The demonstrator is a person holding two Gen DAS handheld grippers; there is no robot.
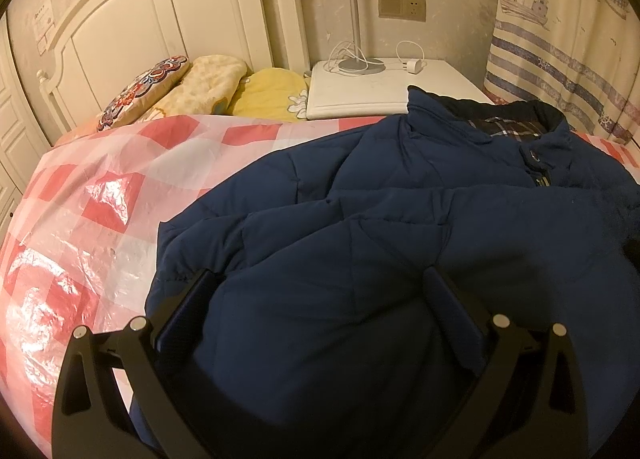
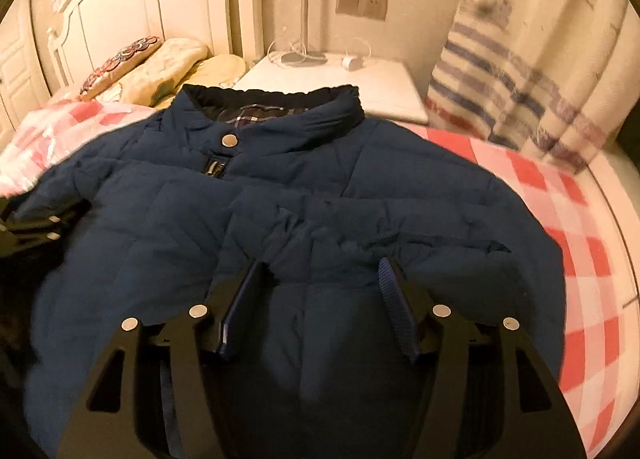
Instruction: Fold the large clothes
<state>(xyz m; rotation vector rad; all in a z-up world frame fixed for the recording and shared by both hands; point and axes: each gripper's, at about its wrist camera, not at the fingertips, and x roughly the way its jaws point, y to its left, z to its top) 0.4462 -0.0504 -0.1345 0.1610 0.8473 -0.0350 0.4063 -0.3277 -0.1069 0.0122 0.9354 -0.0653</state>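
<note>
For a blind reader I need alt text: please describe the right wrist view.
A navy jacket lies face up on a red-checked bed cover, collar towards the headboard. The right gripper is open just above it, holding nothing. A white nightstand stands behind.

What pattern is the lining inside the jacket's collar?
A blue-and-white plaid lining inside the puffy navy quilted jacket, clearest in the right wrist view.
</note>
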